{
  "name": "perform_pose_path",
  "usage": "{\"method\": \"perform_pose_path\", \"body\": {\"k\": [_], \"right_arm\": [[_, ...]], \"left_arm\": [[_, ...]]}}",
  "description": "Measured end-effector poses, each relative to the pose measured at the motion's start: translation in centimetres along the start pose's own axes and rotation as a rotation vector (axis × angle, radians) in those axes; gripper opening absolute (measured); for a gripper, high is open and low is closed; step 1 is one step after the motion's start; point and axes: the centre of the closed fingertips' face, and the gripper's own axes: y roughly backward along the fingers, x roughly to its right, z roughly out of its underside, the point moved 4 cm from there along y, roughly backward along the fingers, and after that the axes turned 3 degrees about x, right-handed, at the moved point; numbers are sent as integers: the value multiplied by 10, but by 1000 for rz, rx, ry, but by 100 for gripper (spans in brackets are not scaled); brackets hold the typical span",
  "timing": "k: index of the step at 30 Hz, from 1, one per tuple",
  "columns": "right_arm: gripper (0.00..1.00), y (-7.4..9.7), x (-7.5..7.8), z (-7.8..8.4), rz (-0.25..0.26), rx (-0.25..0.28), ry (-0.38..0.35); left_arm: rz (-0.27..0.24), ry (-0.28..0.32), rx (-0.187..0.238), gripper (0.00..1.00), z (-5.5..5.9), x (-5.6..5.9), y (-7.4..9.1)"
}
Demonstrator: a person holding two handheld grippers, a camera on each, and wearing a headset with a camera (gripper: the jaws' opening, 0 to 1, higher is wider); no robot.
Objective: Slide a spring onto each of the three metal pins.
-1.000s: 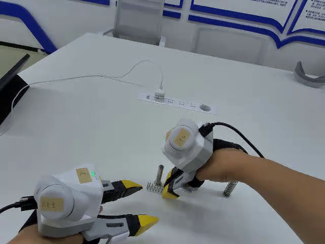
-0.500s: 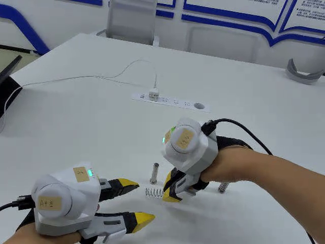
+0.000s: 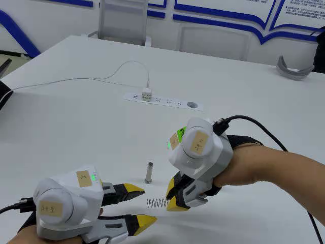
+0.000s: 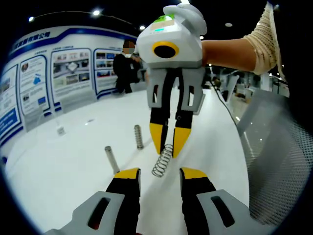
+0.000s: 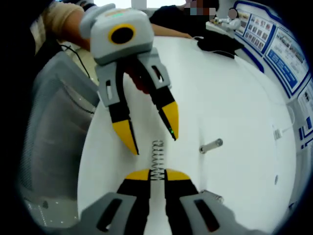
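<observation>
One spring [image 3: 157, 203] held horizontal just in front of the upright bare pin [image 3: 149, 173], long axis running toward the left tongs [image 3: 146, 204], right tongs [image 3: 171, 205] pinched on one end, left tongs spread wide, empty

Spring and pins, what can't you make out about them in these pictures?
1. The spring, its held end, head view: covered by the right gripper.
2. The far pin, left gripper view: too small to tell how far down its coils sit.
3. The table behind the hand, head view: covered by the hand and right gripper, so a third pin's place cannot be told.
</observation>
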Motion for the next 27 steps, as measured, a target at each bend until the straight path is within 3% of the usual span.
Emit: {"method": "perform_pose_path", "body": {"k": [15, 27], "right_arm": [[12, 2, -11, -8, -24, -8, 48], [12, 13, -14, -16, -14, -17, 70]], "left_arm": [[43, -80, -6, 14, -1, 9, -4], [54, -95, -9, 12, -2, 12, -6]]}}
